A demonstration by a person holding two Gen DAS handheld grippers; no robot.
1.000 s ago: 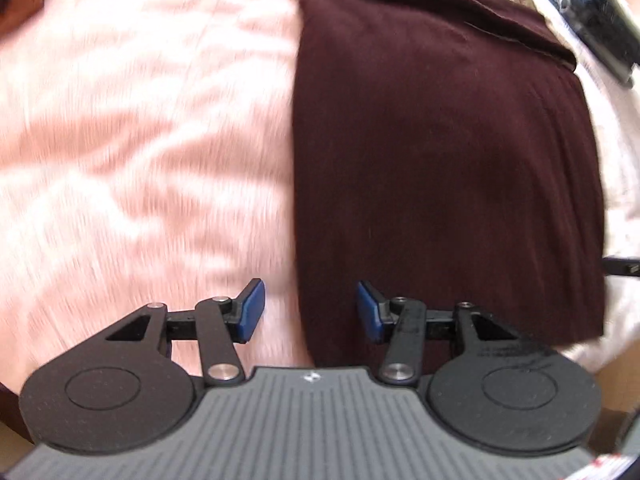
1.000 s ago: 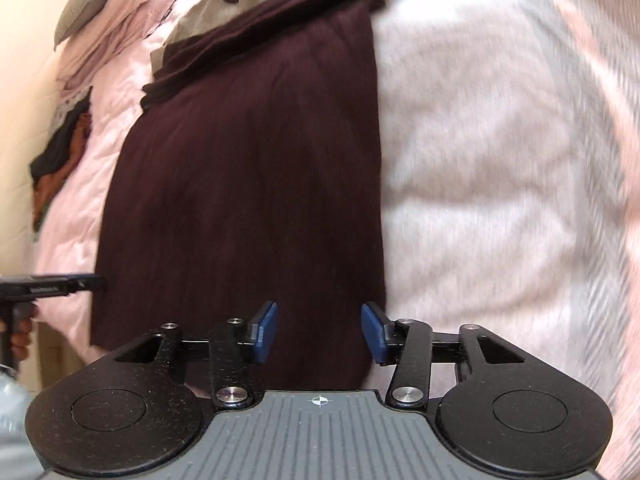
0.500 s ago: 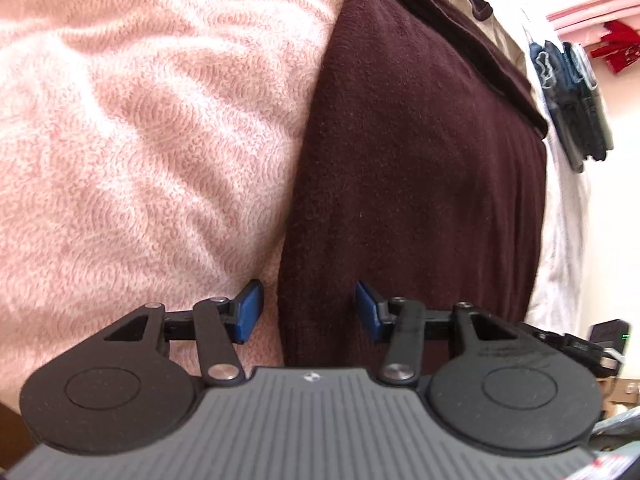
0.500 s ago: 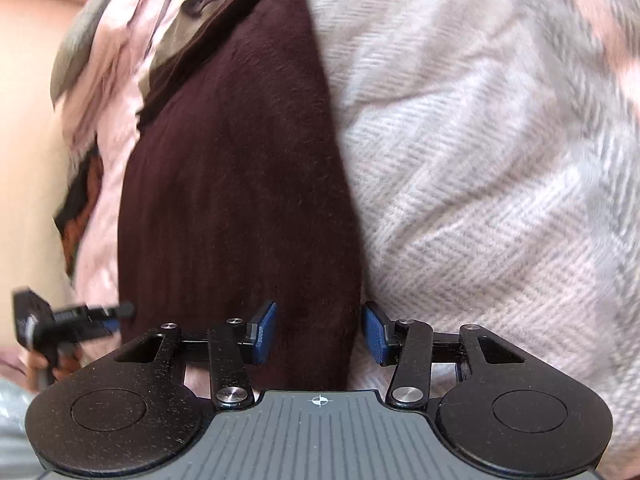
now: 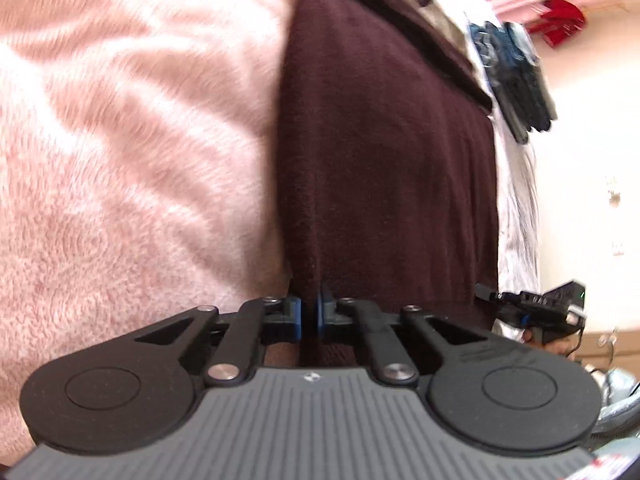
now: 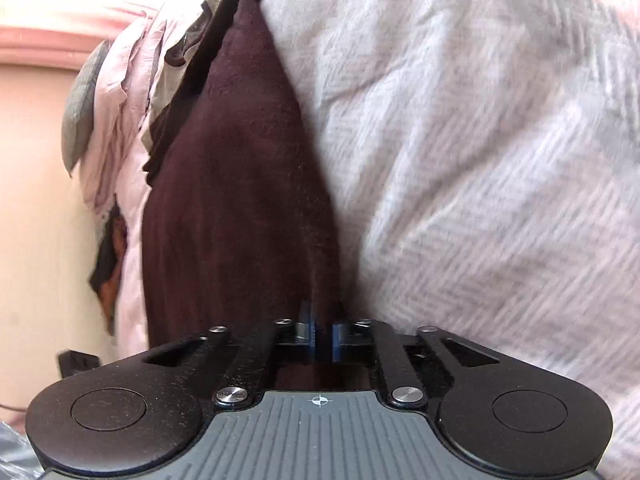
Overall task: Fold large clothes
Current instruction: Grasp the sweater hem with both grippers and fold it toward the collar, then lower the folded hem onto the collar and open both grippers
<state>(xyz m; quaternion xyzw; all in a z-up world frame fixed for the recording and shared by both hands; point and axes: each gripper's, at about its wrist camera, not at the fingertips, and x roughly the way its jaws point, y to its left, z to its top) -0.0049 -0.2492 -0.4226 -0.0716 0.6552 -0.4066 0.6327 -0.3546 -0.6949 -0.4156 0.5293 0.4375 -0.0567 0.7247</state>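
A dark maroon garment (image 5: 384, 168) lies in a long folded strip on the bed, seen too in the right wrist view as the maroon garment (image 6: 240, 208). My left gripper (image 5: 309, 316) is shut on its near left corner, the blue pads pinching the cloth edge. My right gripper (image 6: 322, 338) is shut on its near right corner, beside the grey-white blanket. In the left wrist view the right gripper (image 5: 532, 308) shows at the garment's far corner, held by a hand.
A fluffy pink blanket (image 5: 132, 168) lies left of the garment, a grey-white herringbone blanket (image 6: 480, 152) right of it. More clothes are piled past its far end: a pink shirt (image 6: 116, 120) and dark blue garments (image 5: 516, 76). A red item (image 5: 560, 20) hangs beyond.
Both grippers have closed from open onto the near corners of the maroon garment, after dropping lower and nearer to the bed over the last second.
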